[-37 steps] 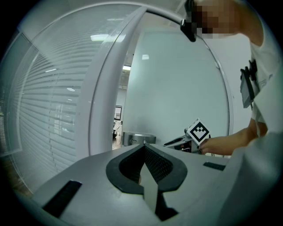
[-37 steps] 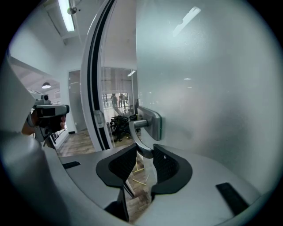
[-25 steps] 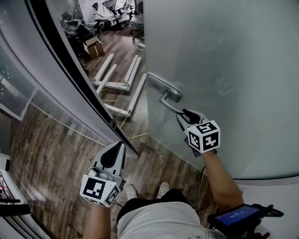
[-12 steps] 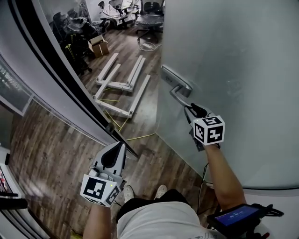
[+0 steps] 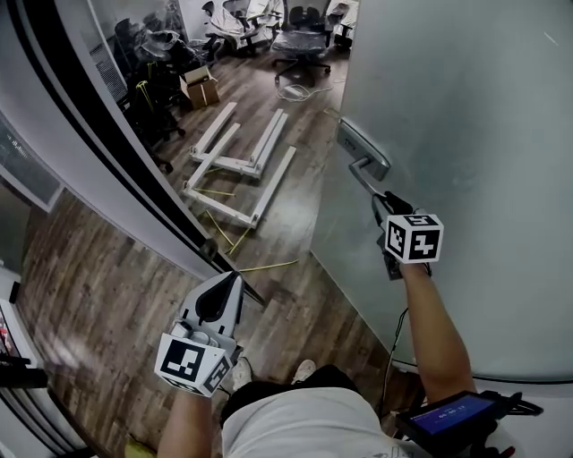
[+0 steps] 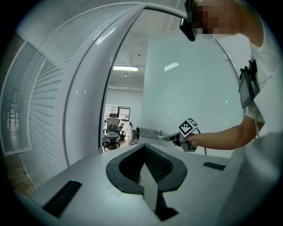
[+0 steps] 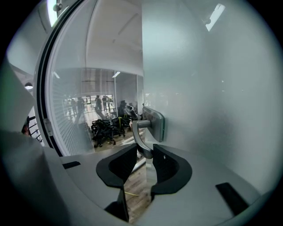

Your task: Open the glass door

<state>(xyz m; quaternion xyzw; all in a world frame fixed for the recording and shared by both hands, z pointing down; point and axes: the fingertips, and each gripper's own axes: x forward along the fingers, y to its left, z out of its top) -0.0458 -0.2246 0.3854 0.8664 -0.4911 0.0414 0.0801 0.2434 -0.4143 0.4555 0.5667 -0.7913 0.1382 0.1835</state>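
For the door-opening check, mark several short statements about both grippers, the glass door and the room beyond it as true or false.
1. The right gripper is closed on the door handle. True.
2. The left gripper grips the door's edge. False: it hangs free near the person's body, jaws together with nothing between them.
3. The glass door stands open, with the room's floor showing past its edge. True.
4. The floor beyond the door is bare. False: white frame pieces lie there, with a cardboard box and office chairs further back.
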